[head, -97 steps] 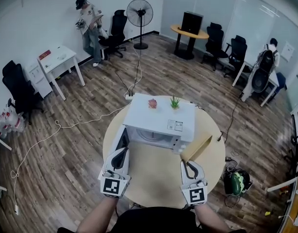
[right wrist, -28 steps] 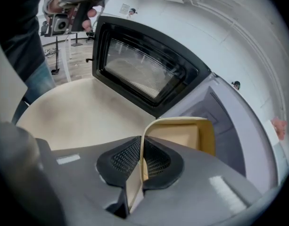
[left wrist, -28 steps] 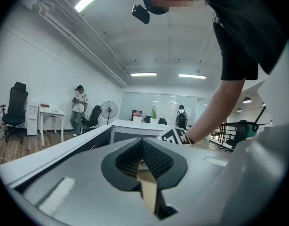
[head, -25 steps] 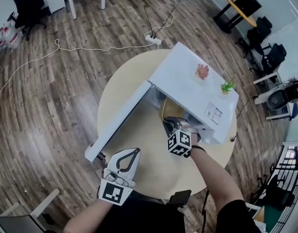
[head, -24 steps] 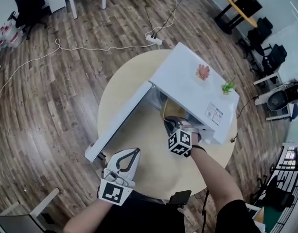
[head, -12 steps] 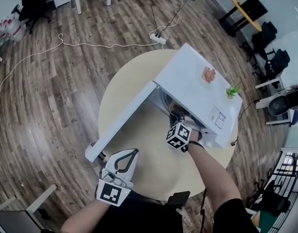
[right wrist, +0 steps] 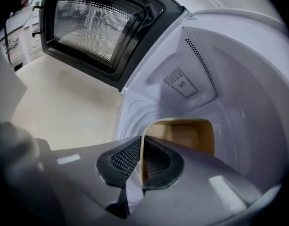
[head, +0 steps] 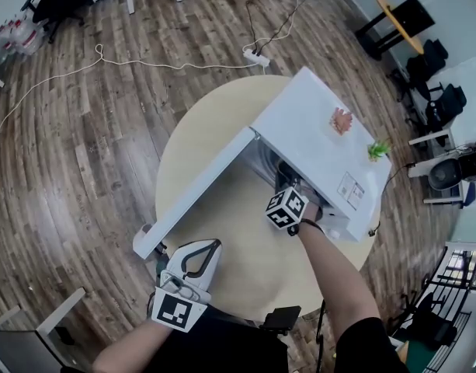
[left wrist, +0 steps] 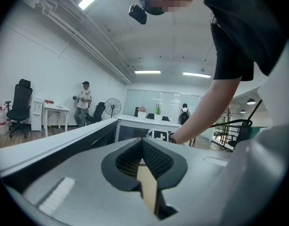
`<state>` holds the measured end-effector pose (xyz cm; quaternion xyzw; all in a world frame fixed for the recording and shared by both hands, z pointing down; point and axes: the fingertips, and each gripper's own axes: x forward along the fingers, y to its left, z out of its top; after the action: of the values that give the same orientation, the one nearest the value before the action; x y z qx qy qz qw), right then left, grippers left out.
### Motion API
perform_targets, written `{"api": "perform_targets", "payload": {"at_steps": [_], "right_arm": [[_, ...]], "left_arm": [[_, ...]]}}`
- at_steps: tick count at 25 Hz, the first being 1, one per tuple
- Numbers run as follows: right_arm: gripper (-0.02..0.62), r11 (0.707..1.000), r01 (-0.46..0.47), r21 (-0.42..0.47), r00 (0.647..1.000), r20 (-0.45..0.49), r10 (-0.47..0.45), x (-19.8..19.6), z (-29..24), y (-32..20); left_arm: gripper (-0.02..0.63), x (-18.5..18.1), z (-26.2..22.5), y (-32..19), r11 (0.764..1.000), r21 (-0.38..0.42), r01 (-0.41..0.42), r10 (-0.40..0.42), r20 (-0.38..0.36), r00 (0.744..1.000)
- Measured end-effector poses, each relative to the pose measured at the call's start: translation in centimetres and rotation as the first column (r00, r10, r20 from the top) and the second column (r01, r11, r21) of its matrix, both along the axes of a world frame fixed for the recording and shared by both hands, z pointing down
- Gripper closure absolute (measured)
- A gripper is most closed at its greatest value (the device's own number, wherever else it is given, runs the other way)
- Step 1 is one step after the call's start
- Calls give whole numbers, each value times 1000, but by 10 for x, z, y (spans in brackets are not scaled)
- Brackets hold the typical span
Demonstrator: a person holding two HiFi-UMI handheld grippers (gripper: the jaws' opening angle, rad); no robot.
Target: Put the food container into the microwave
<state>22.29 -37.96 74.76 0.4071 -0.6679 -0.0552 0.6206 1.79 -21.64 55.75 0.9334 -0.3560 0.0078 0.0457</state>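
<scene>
While my right claw (right wrist: 141,160) reaches into the open microwave (head: 323,142), its 2 pads are clamped tight on 1 thin wall of the tan container (right wrist: 182,132). The container sits deep in the cavity, just beyond my jaws. My left claw (left wrist: 143,163) hangs low over the near edge of the table (head: 199,130), tips together and holding nothing.

The main risk, as I judge it, is letting go too soon. If the base is not flat on the cavity floor, the container could drop or tip. Pulling back with the pads half open could also catch the rim and drag it toward the opening. My wrist is close to the microwave's front frame, so a careless pull could knock it. The door (head: 199,193) swings wide to the left, well apart from my left claw.

The head view hides the container under the microwave's top. I cannot tell whether the base touches the floor, nor what is inside it, and its near part is behind my jaws.
</scene>
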Motion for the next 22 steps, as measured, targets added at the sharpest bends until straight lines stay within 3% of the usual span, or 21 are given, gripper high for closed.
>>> {"api": "perform_targets", "payload": {"at_steps": [15,22], "right_arm": [[574,993,-47,110,999,-7,48,2,6,-12],[539,985,-57,162,998,-30,63,2,5,-16]], "left_arm": [[606,3,13,3,999,-38,-5,5,-8,1000],[606,3,17,6,998,-58,-5,5,-7,1000]]}}
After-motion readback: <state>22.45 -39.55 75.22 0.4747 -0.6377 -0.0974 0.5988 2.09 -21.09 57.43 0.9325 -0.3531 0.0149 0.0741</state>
